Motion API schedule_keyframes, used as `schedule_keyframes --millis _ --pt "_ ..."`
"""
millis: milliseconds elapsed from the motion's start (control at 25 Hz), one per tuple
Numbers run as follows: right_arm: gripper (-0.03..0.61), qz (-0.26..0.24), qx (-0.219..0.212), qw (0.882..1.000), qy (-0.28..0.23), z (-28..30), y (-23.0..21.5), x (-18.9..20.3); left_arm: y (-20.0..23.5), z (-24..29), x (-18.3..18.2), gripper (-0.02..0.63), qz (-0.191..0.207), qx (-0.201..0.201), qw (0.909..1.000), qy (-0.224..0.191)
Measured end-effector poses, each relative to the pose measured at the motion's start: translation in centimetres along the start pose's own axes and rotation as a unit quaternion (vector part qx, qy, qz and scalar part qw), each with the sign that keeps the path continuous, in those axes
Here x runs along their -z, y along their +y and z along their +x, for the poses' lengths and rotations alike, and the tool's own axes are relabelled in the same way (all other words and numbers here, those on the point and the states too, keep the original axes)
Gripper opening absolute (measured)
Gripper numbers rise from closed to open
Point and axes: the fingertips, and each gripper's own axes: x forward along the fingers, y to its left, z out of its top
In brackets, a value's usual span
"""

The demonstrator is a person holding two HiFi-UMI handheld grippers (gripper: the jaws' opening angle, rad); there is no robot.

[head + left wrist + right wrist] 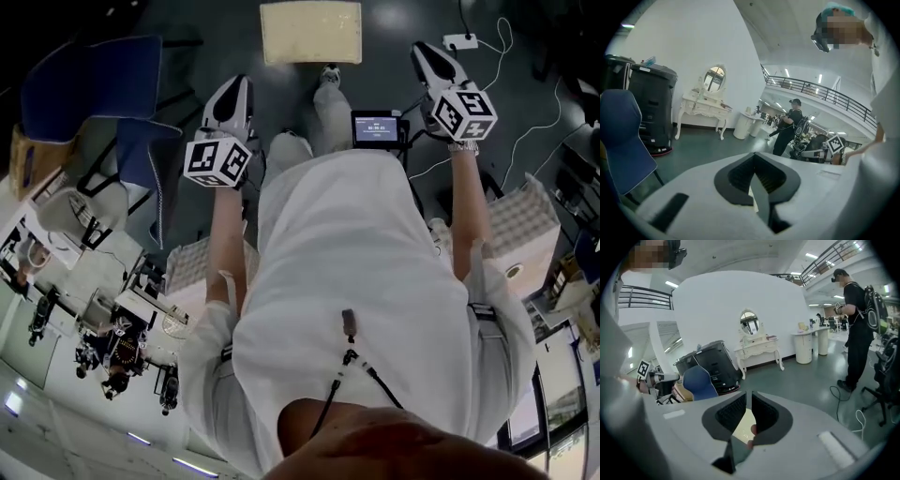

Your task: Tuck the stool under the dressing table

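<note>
We look steeply down from the head over our torso (356,281) to the stool (310,31) ahead, while both gripper cameras face out across the floor (703,150), sharing the distant dressing table (704,108) and blue chair (623,136).

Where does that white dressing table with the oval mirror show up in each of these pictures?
Head view: not in it.
Left gripper view: dressing table left of centre, against the white wall.
Right gripper view: near the centre, against the same wall.
Shared landmark: the black cabinet just left of it in both gripper views.
</note>
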Motion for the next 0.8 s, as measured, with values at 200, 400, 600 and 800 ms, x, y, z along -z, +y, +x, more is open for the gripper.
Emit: schedule_keyframes --millis 200,400,600,800 --pt "0.046 0.012 -0.006 0.997 0.071 7.4 -5.8 2.7 4.9 5.9 1.6 0.083 -0.051 -0.002 0.998 0.036" --pt "0.082 0.073 -0.014 0.987 0.143 13.2 -9.5 10.6 10.6 10.9 8.5 0.145 -0.067 -0.006 0.99 0.124" --pt "0.219 0.157 -0.014 0.967 0.2 19.3 -12.7 19.7 17.3 17.4 16.9 0.263 -0.098 0.003 0.978 0.184" --pt "0.313 0.217 -0.005 0.947 0.237 25.4 -15.3 29.9 25.1 23.9 28.0 0.318 -0.13 0.0 0.9587 0.253"
